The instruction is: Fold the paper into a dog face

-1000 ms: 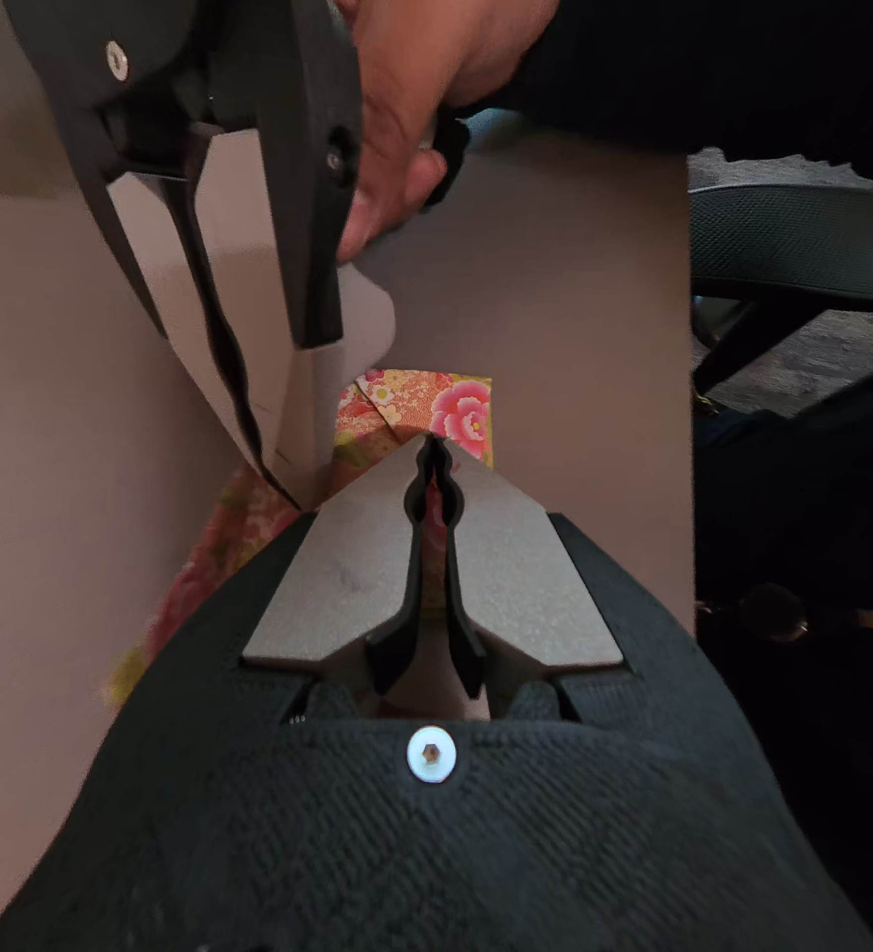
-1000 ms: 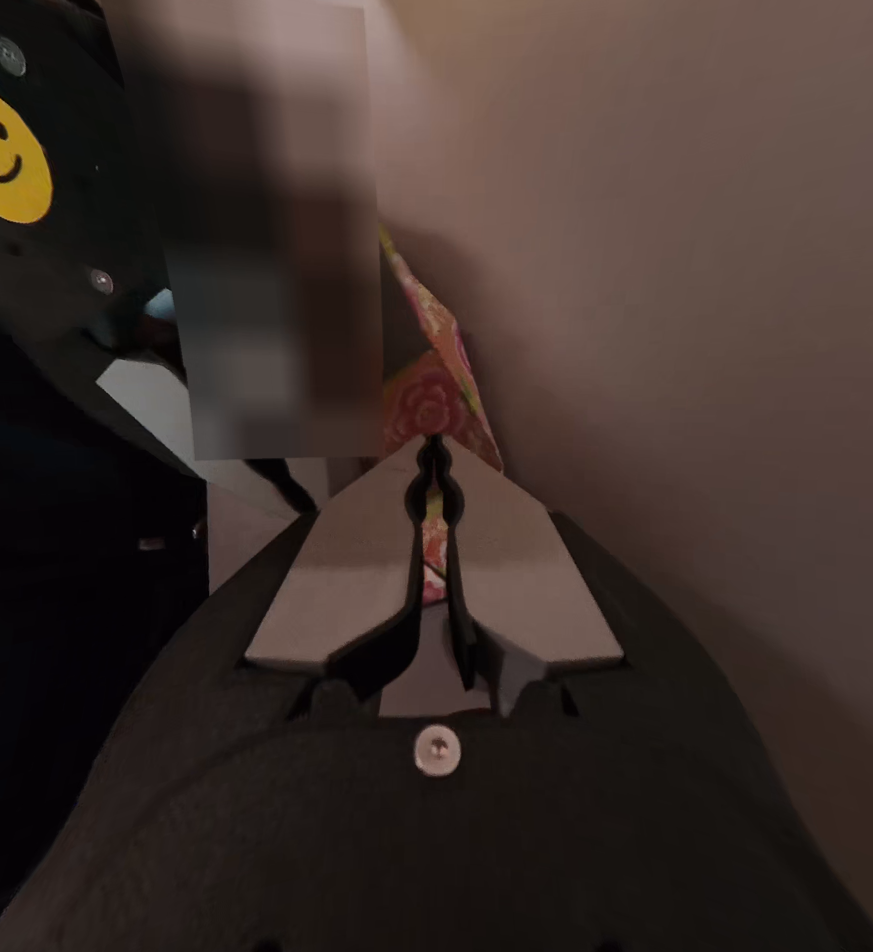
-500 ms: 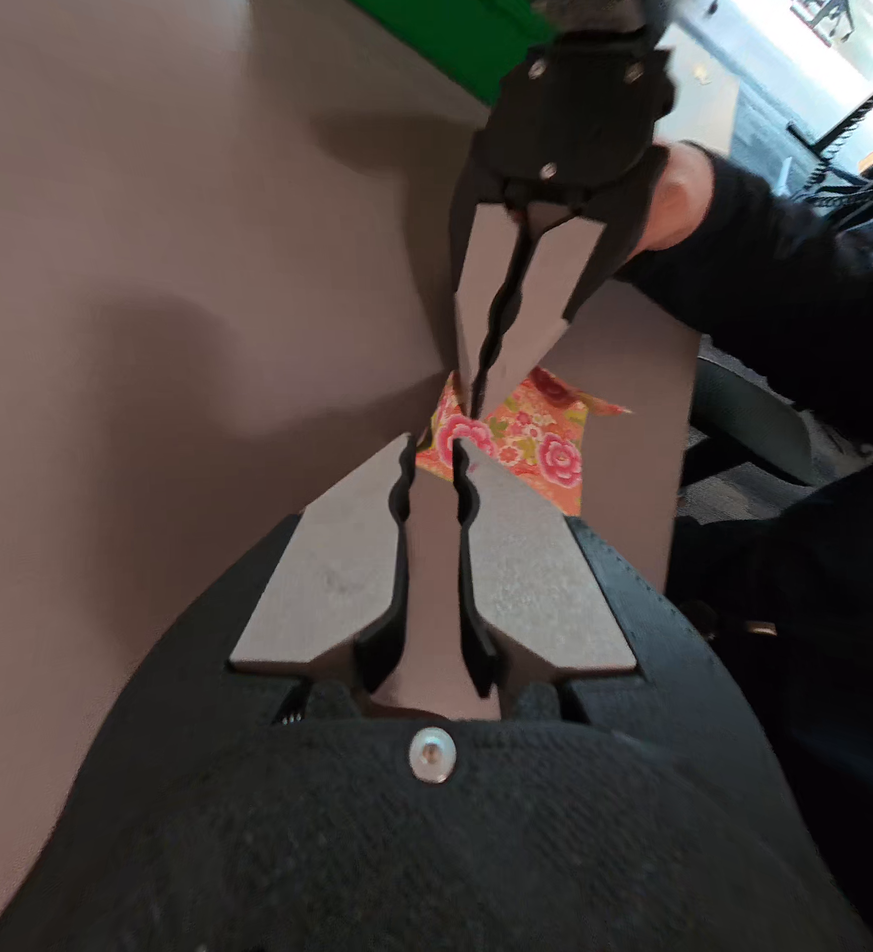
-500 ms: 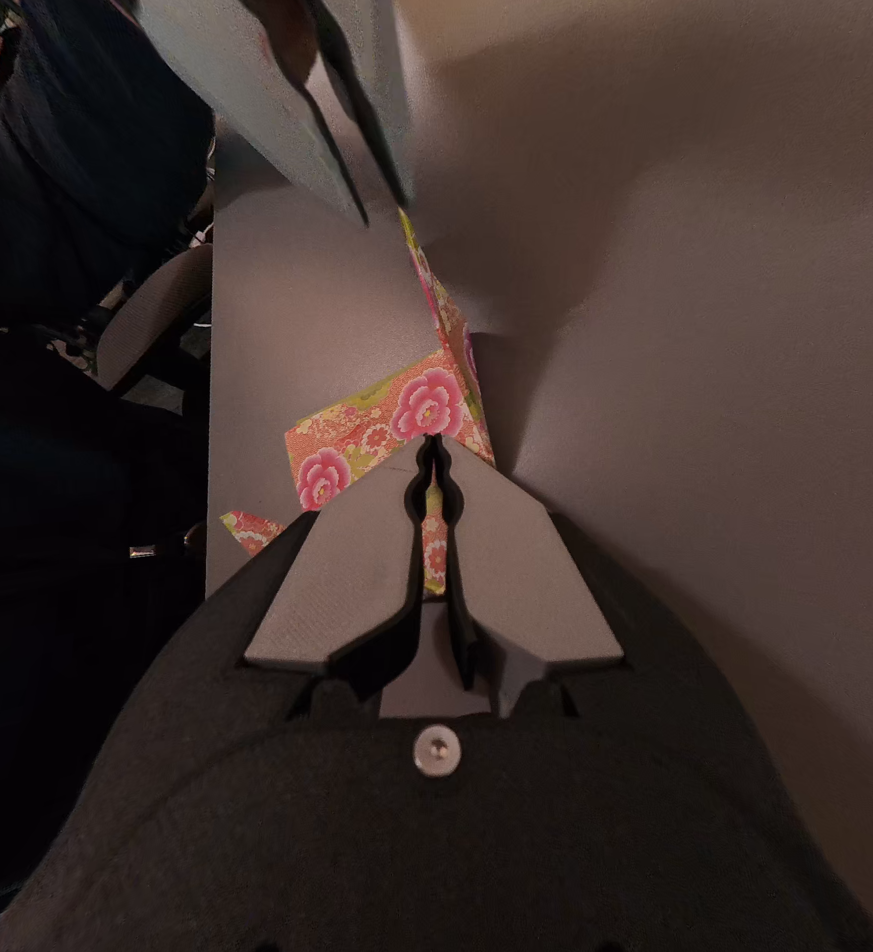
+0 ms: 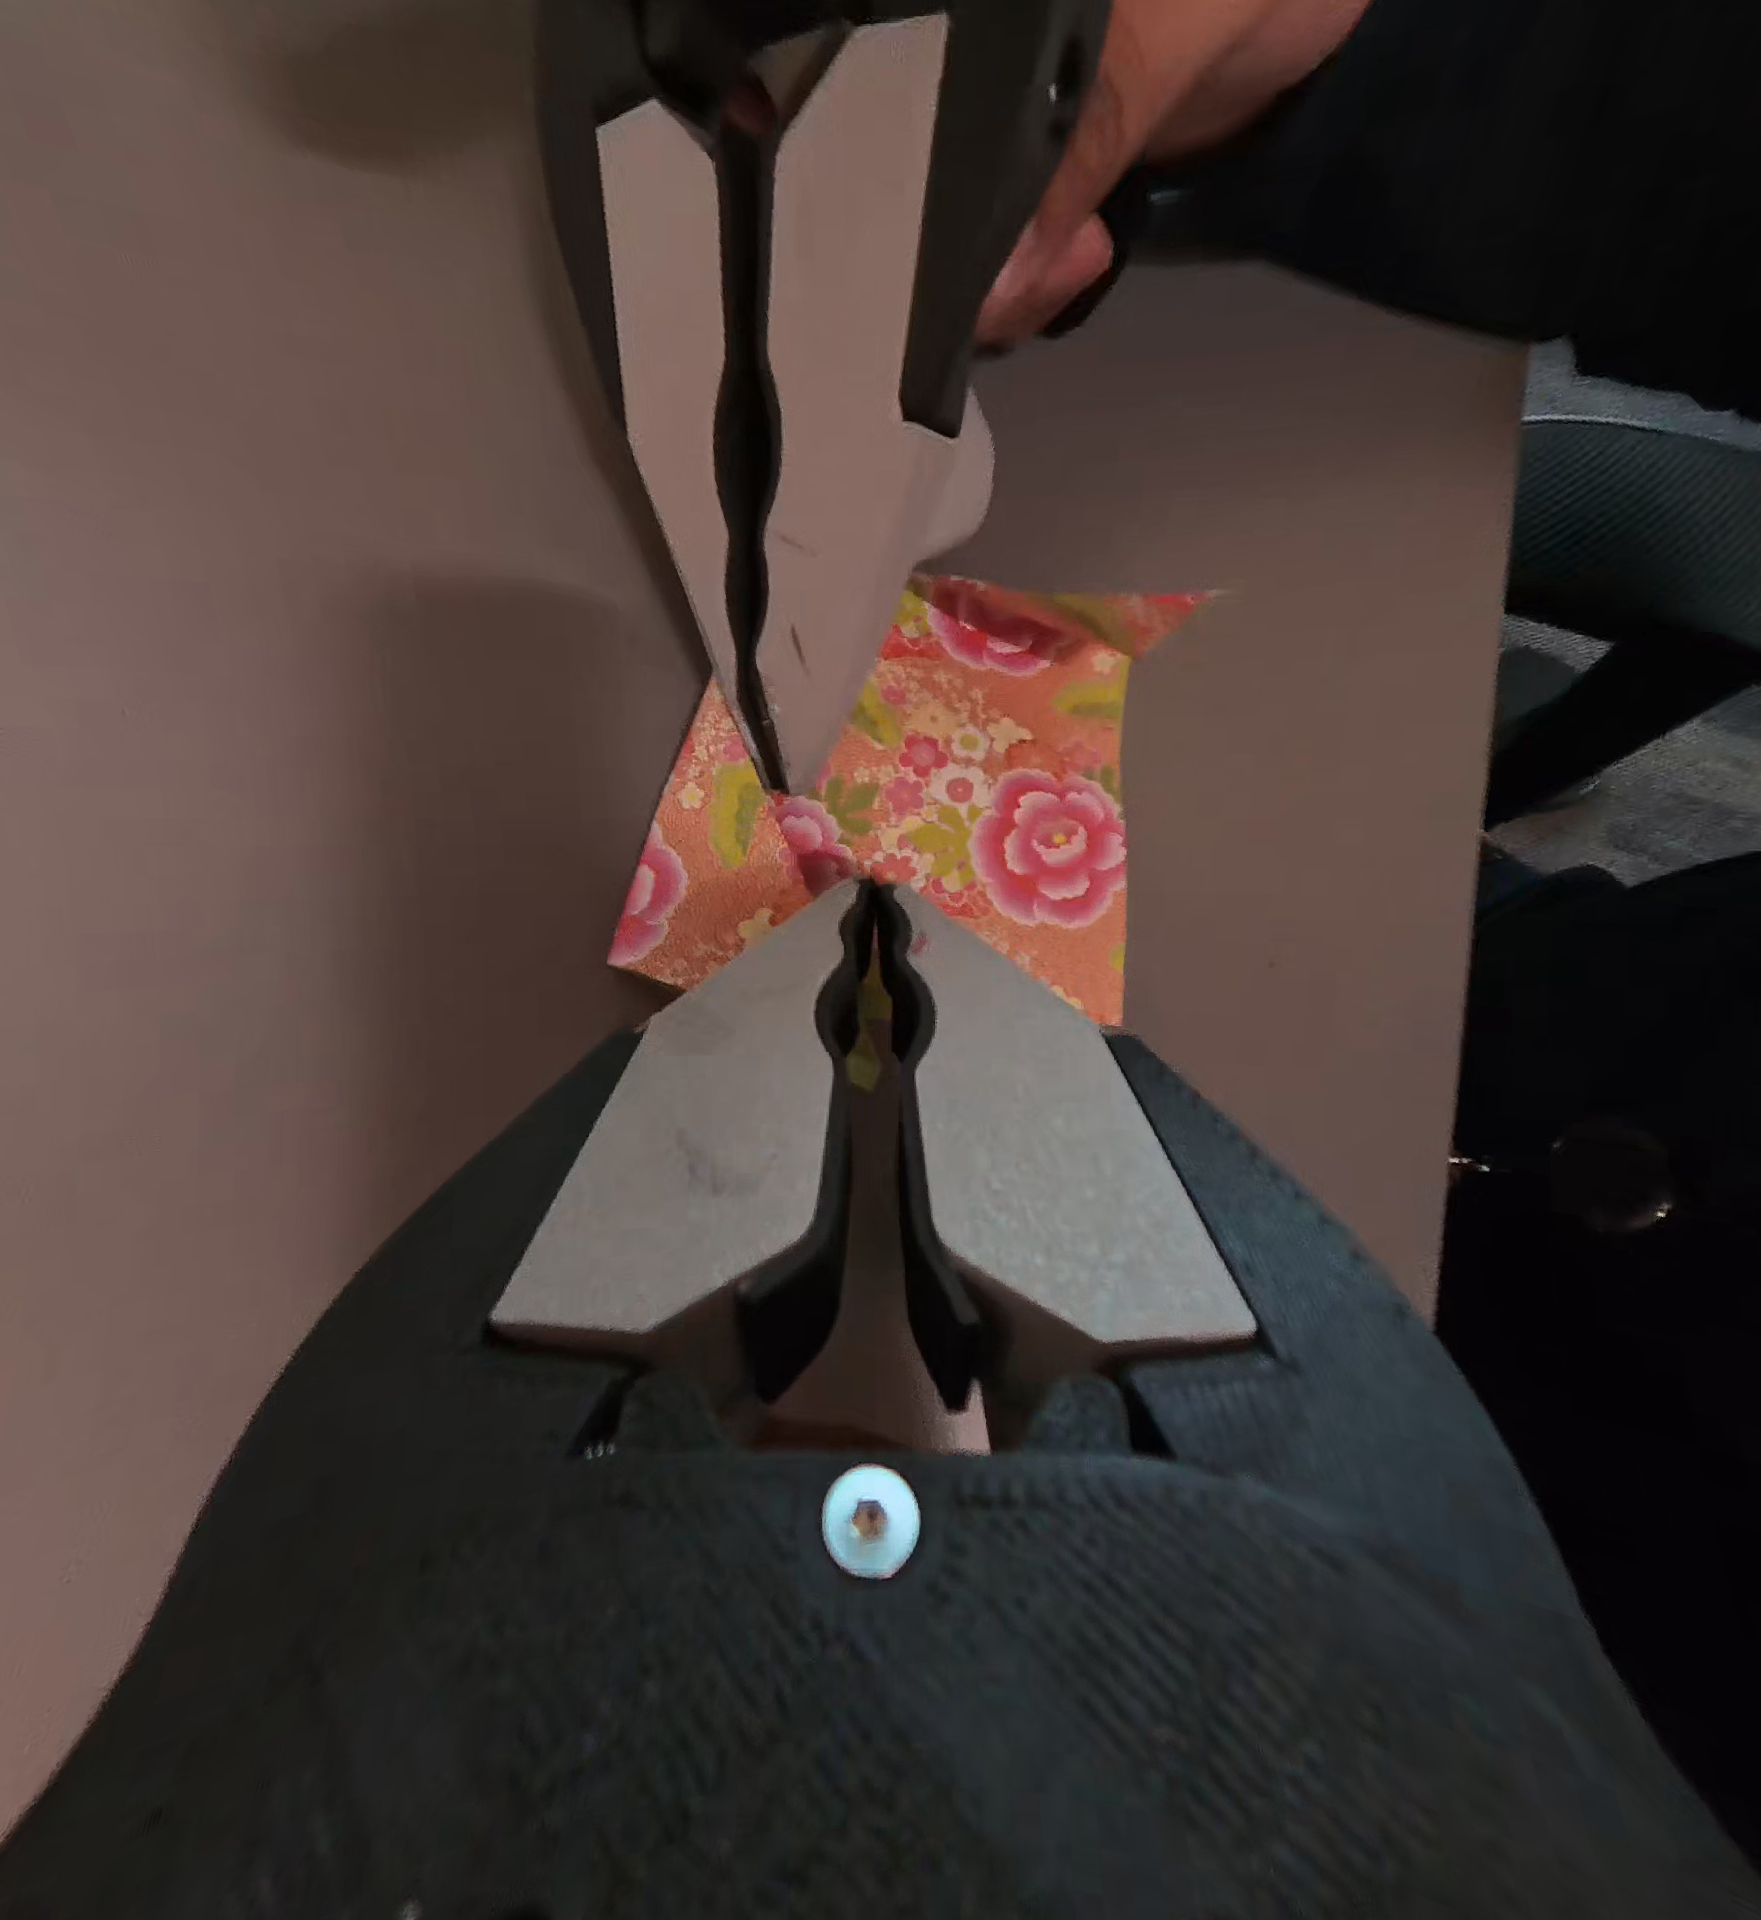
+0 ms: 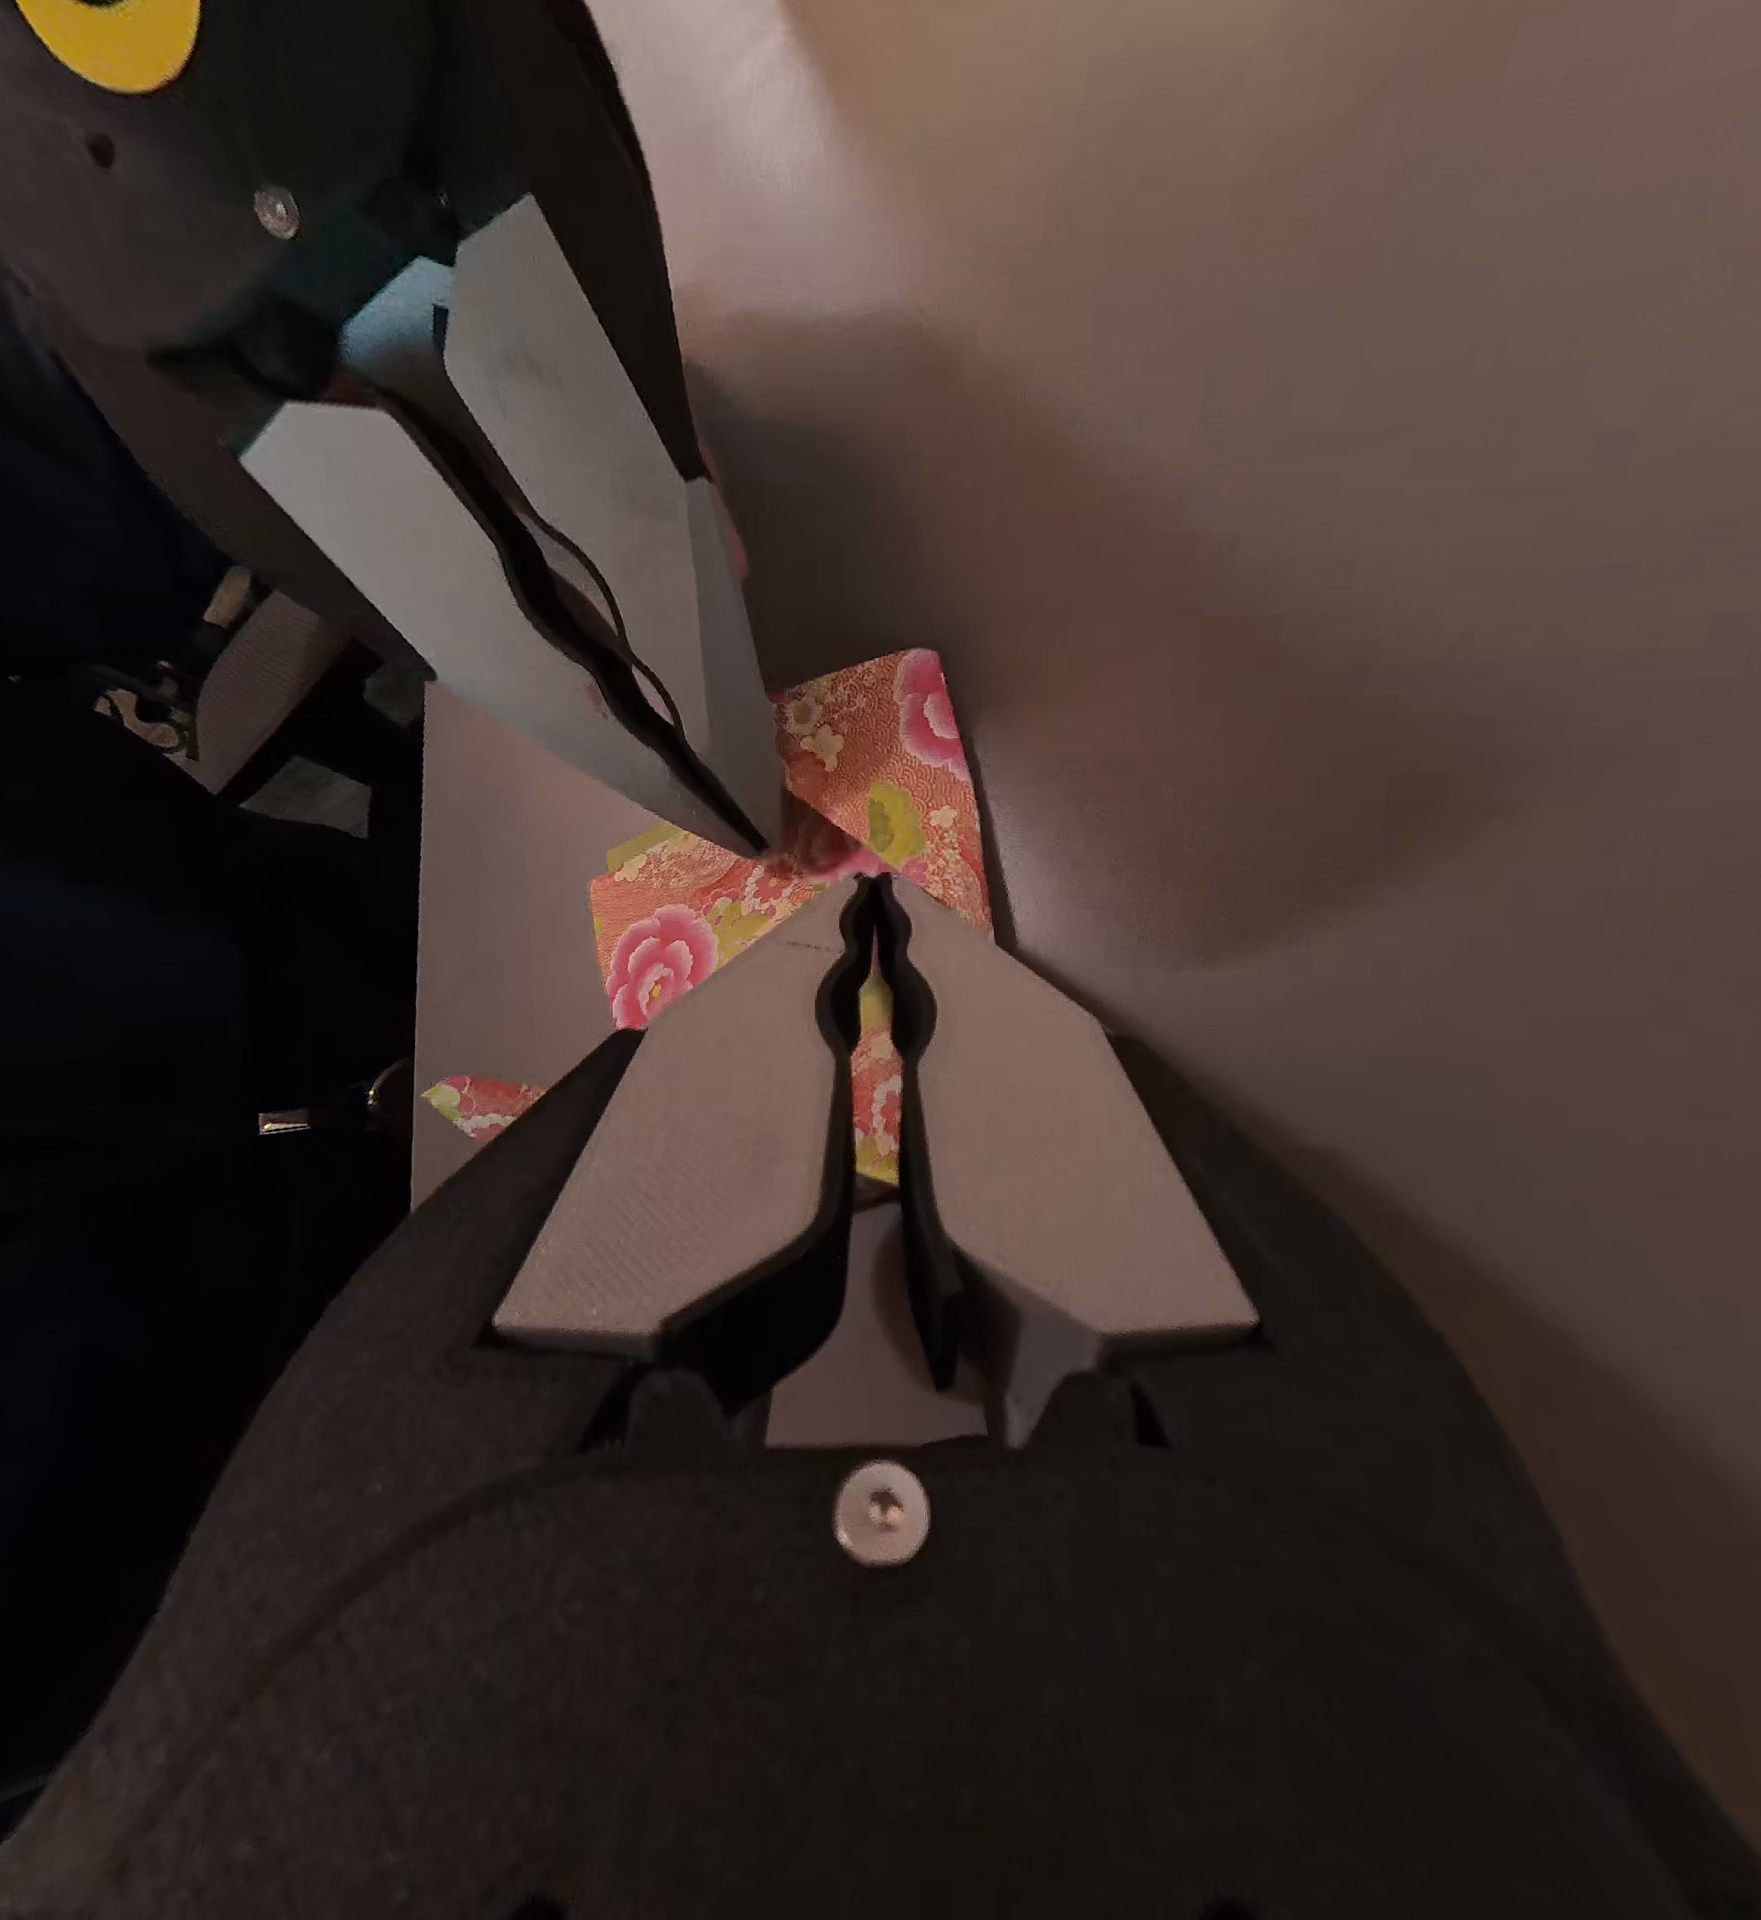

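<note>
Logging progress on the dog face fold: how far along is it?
Done: floral paper already carries several folds, with flaps standing up off the table. In hand: left hand-held gripper and right hand-held gripper, both shut, pinch it near the middle. Left: no dog face shape visible yet.

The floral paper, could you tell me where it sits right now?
In both wrist views the floral paper lies on the grey table near its edge, pinched between the left gripper and the right gripper, whose tips almost meet.

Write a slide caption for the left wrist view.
Left tongs and right tongs, both shut, pinch the floral paper near the table edge.
</note>
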Tool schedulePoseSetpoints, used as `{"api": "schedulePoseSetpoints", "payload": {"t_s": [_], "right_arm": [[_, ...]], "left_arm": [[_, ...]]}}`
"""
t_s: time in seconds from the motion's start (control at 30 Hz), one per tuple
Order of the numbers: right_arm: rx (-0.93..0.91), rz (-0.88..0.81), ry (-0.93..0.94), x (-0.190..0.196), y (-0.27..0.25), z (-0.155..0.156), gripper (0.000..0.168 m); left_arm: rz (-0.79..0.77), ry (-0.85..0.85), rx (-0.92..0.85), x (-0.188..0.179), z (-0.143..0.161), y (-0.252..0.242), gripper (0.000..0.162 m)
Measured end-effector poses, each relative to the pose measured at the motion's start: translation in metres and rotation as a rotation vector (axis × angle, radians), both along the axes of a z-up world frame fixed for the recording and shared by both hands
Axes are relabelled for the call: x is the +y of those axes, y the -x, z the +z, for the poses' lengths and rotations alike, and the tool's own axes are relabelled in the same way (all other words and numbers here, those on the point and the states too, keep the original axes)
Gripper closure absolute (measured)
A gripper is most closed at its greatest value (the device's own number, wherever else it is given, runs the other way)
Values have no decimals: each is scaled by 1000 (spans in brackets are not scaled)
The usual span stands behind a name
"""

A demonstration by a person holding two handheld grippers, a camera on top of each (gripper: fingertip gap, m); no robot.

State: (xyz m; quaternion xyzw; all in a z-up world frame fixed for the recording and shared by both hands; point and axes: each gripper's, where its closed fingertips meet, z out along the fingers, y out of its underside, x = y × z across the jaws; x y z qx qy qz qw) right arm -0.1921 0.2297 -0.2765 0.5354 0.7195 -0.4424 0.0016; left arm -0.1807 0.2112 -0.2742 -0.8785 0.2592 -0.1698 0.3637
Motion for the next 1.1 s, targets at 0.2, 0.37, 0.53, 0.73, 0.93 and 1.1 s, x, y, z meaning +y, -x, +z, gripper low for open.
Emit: {"api": "schedulePoseSetpoints", "payload": {"t_s": [0.2, 0.37, 0.53, 0.73, 0.93, 1.1], "right_arm": [[0, -3, 11, 0, 0, 0, 168], [0, -2, 8, 0, 0, 0, 168], [3, -2, 4, 0, 0, 0, 168], [8, 2, -1, -1, 0, 0, 168], [4, 9, 9, -1, -1, 0, 168], [4, 13, 5, -1, -2, 0, 168]], "left_arm": [[4, -39, -98, -5, 22, 5, 159], [37, -141, 13, -11, 45, 44, 155], [33, -143, 63, -3, 31, 49, 140], [76, -144, 56, 25, 17, 40, 154], [92, -208, 59, 31, 25, 39, 153], [110, -117, -71, 36, 20, 42, 123]]}}
